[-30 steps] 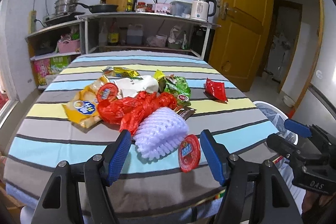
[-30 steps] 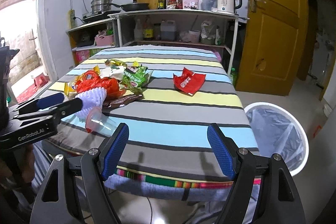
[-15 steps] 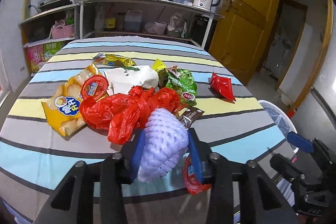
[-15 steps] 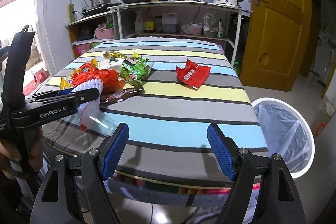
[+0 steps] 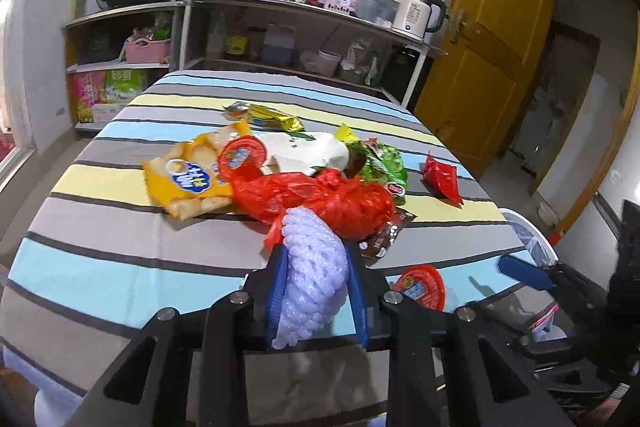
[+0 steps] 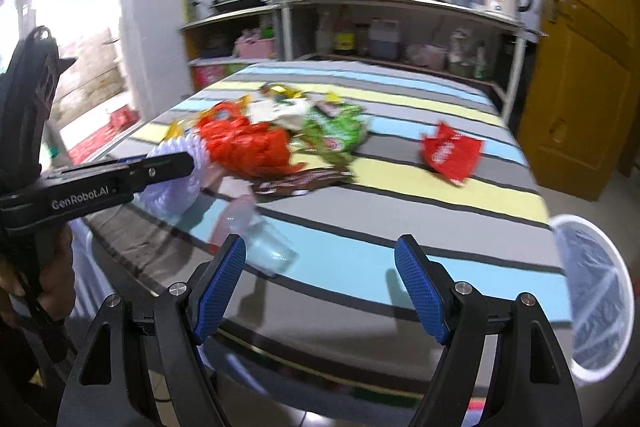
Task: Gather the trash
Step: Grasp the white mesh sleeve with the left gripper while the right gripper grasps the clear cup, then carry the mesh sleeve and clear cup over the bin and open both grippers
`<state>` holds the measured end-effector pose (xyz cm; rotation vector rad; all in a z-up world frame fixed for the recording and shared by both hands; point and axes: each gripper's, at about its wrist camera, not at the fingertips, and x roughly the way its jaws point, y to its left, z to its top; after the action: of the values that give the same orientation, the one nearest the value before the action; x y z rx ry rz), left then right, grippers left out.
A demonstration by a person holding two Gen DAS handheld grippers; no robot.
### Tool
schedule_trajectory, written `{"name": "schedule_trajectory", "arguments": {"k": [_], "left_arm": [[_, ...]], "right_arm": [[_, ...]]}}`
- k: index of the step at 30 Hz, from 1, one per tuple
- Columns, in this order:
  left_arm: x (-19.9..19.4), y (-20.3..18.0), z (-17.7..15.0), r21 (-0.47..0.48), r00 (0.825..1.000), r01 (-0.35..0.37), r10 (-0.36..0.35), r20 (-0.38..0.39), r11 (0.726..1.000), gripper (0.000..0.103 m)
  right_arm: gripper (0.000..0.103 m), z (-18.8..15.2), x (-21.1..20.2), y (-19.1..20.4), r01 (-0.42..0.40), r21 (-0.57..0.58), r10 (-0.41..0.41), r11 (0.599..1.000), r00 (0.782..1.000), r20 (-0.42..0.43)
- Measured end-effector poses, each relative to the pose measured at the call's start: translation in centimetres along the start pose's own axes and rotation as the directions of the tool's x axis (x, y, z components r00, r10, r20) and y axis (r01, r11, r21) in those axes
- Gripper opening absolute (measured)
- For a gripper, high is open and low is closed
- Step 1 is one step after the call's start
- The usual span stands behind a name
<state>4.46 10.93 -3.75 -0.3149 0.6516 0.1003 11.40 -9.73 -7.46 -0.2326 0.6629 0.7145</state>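
My left gripper (image 5: 316, 263) is shut on a white foam fruit net (image 5: 312, 267), held just above the striped table; it also shows in the right wrist view (image 6: 176, 187). Behind it lie a red plastic bag (image 5: 320, 195), a yellow snack bag (image 5: 188, 179), a green wrapper (image 5: 380, 163), a brown wrapper (image 5: 380, 235), a red packet (image 5: 442, 179) and a clear cup with a red lid (image 5: 422, 285). My right gripper (image 6: 320, 267) is open and empty over the table's near edge, the cup (image 6: 256, 235) by its left finger. The white trash bin (image 6: 592, 287) stands right of the table.
The striped table (image 5: 120, 259) fills the middle. Kitchen shelves (image 5: 280, 27) with pots, bottles and a kettle (image 5: 416, 13) stand behind it. A yellow wooden door (image 5: 492, 39) is at the right.
My left gripper closed on the foam net and lifted it slightly. My right gripper swung left towards the cup; its view is blurred by motion.
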Motion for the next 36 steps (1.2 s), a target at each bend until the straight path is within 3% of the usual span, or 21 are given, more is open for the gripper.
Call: {"name": "schedule_trajectory", "arguments": {"k": [8, 14, 26, 36], "left_arm": [[-0.5, 0.6, -0.1, -0.002, 1.0, -0.001, 0.001, 0.001, 1.0, 0.029], [-0.6, 0.6, -0.2, 0.004, 1.0, 0.003, -0.003, -0.001, 1.0, 0.029], [-0.8, -3.1, 0.6, 0.072, 0.999, 0.052, -0.052, 0.001, 0.996, 0.029], [1.8, -10.6, 2.1, 0.188, 0.983, 0.182, -0.18, -0.026, 0.965, 0.029]], "right_arm": [[0.075, 0.7, 3.9, 1.6, -0.085, -0.068, 0.079, 0.994, 0.993, -0.087], [0.033, 0.8, 4.5, 1.8, -0.131, -0.045, 0.125, 0.99, 0.986, -0.11], [0.032, 0.5, 1.5, -0.9, -0.106, 0.065, 0.109, 0.992, 0.993, -0.044], [0.032, -0.6, -3.5, -7.9, 0.042, 0.204, -0.046, 0.978, 0.999, 0.017]]}}
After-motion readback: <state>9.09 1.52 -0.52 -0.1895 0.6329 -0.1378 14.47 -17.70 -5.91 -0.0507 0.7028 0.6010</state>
